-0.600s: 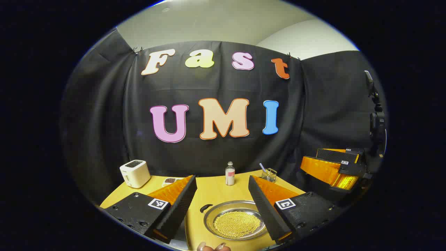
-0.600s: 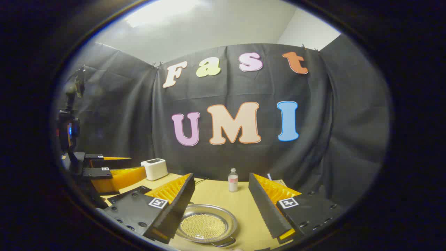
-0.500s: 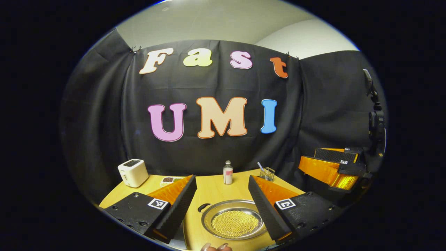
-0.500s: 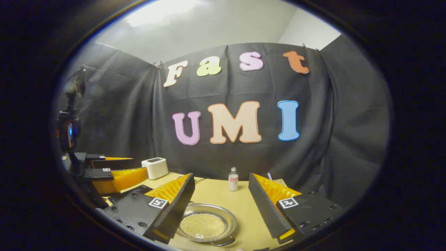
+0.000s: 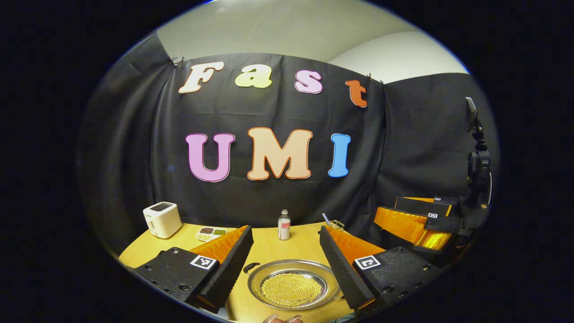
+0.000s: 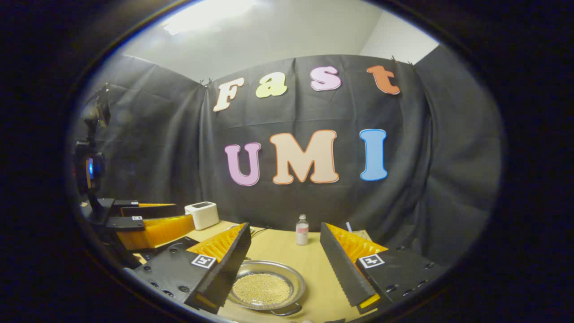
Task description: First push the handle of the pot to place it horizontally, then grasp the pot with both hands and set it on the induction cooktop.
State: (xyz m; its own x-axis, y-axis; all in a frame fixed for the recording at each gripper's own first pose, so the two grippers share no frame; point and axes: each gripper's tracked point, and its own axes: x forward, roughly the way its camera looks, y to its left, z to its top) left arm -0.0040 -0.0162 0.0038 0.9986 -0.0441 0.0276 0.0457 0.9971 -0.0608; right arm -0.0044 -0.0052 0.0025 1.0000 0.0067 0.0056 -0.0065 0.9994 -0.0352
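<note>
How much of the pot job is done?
Almost none. The pot full of little yellow beads sits on the table, untouched. Both the left claw and the right claw are open above it, holding nothing. Pushing the handle and lifting are both left.

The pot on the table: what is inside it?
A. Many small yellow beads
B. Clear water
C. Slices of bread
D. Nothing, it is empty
A: in the left gripper view the shallow metal pot holds a layer of small yellow beads, and the right gripper view shows the same pale round grains in it.
</note>
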